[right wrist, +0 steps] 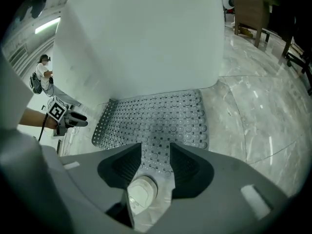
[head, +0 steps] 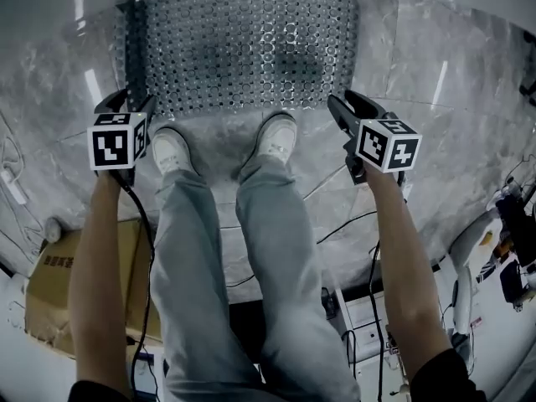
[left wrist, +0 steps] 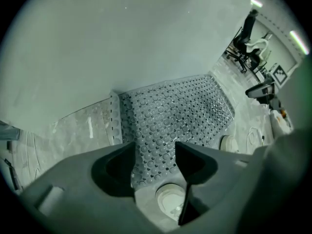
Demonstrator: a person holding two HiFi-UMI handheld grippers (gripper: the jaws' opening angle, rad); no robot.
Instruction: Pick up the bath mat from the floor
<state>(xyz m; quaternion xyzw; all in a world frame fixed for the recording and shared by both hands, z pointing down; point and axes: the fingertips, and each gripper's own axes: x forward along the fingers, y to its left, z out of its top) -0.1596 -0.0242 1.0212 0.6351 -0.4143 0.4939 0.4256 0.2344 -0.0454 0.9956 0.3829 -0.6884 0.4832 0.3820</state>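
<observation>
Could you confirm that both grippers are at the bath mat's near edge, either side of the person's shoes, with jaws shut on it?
One thing is wrong: the jaws are not shut on it. In each gripper view, the left gripper and right gripper have jaws apart, gripping nothing, with the bath mat seen through the gap. The rest stands.

Left gripper [head: 130, 100] and right gripper [head: 345, 100] point down, jaws apart, seemingly empty.
</observation>
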